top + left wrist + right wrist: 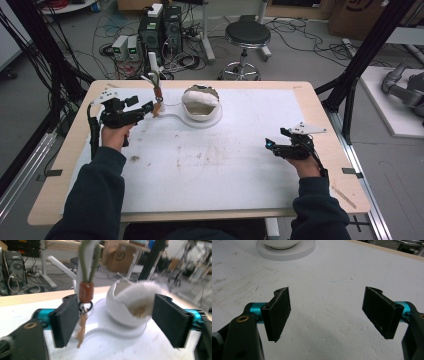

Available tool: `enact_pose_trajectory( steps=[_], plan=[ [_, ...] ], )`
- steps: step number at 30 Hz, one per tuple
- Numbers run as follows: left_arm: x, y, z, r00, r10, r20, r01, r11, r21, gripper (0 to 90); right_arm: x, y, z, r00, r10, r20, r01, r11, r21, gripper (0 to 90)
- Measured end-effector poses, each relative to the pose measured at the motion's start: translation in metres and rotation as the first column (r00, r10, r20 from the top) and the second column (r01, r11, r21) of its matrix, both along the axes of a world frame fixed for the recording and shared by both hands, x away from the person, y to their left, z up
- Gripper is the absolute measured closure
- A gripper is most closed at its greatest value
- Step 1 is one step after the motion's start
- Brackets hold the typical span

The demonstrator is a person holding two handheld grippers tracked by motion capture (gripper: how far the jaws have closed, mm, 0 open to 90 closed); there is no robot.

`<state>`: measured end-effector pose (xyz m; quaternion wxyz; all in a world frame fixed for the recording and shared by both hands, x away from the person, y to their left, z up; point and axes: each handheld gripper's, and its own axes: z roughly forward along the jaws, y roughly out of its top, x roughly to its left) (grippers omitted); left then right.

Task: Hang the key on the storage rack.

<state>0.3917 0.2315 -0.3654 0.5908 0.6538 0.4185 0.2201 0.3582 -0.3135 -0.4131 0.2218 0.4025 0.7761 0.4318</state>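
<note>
Right gripper [270, 145]: positioned near the person's side of the surface [240, 165], at its right, held in the right hand [305, 162]. The jaws stand wide apart. In the right gripper view, bare white covering lies between them and nothing is held.

Left gripper [149, 106]: positioned farther back, at the left of the surface, held in the left hand [116, 134]. The jaws stand wide apart and grip nothing. In the left gripper view, the pads touch neither of the items ahead.

Keyring [86, 291]: located at the tip of the left gripper, just inside its left jaw as seen in the left gripper view. It comprises an olive cord loop at the top, an orange-brown ribbed collar, a dark metal ring below the collar, and a tan tassel [81, 331] hanging down toward the surface. The assembly hangs upright against a white post [154, 65]. Whether it touches the jaw pad cannot be determined.

Bowl [201, 102]: located just beyond and to the right of the keyring, well apart from the right gripper. It is white with a jagged, broken-looking rim and rests on a white round base [212, 120]. A narrow arm of the base runs toward the post. The left gripper view shows brownish contents inside the bowl; these are too blurred to identify.
</note>
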Motion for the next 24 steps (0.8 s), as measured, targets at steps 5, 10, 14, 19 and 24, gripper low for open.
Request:
enact_pose_trajectory(
  steps=[5, 10, 14, 19, 24],
  plan=[
    [-0.022, -0.004, -0.016, 0.9973, -0.037, 0.062, 0.034, 0.9981, 0.052, 22.0, 0.001, 0.002, -0.001, 0.9999, 0.012, -0.001, -0.012, 1.000, -0.009, 21.8],
    [-0.037, -0.009, -0.030, 0.9989, -0.025, 0.039, 0.021, 0.9953, 0.094, 17.2, 0.002, 0.001, -0.002, 0.9998, 0.019, 0.001, -0.019, 1.000, -0.007, 21.5],
    [-0.043, -0.010, -0.040, 0.9988, -0.027, 0.042, 0.023, 0.9954, 0.093, 17.2, 0.002, 0.001, -0.002, 0.9998, 0.020, -0.002, -0.020, 1.000, -0.004, 21.5],
    [-0.047, -0.010, -0.044, 0.9989, -0.023, 0.041, 0.018, 0.9942, 0.106, 17.3, 0.000, 0.001, -0.001, 0.9997, 0.024, 0.009, -0.024, 1.000, -0.007, 21.5],
    [-0.048, -0.006, -0.048, 0.9994, -0.007, 0.033, 0.004, 0.9945, 0.105, 17.3, -0.001, 0.001, -0.001, 0.9998, 0.017, 0.009, -0.017, 1.000, -0.011, 21.5]
  ],
)
